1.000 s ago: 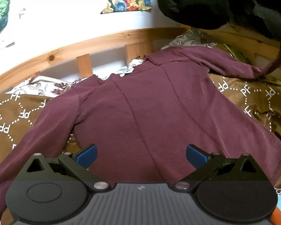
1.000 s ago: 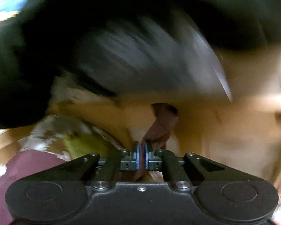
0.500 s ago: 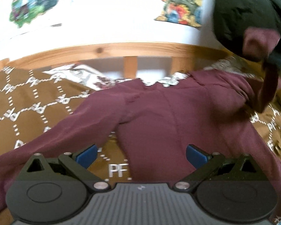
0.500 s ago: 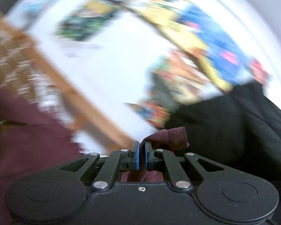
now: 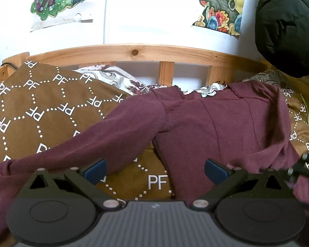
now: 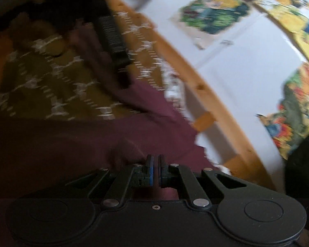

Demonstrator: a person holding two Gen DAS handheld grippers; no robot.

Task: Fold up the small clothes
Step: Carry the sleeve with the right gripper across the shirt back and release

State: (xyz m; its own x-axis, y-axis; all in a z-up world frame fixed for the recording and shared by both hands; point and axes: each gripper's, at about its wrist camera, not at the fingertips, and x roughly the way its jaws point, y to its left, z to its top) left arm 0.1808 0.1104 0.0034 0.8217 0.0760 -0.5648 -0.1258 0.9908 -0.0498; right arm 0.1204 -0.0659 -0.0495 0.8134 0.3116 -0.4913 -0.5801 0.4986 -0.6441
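Note:
A maroon long-sleeved top (image 5: 216, 123) lies spread on a brown patterned blanket (image 5: 41, 111). Its left sleeve (image 5: 92, 144) stretches out to the lower left. Its right sleeve (image 5: 278, 127) is folded over onto the body. My left gripper (image 5: 155, 167) is open, hovering over the armpit area near the hem. My right gripper (image 6: 154, 170) is shut on the maroon sleeve fabric, low over the top (image 6: 61, 144); it shows at the right edge of the left wrist view (image 5: 304, 164). The right wrist view is blurred.
A wooden bed rail (image 5: 134, 53) runs along the far side, with a white wall and colourful pictures (image 5: 218, 4) behind. A black jacket (image 5: 286, 24) hangs at the upper right. A floral pillow (image 5: 117, 78) lies by the rail.
My right gripper has carried the right sleeve from the far right across and down onto the top's body. My left gripper's view has shifted left along the top; its jaws stay open.

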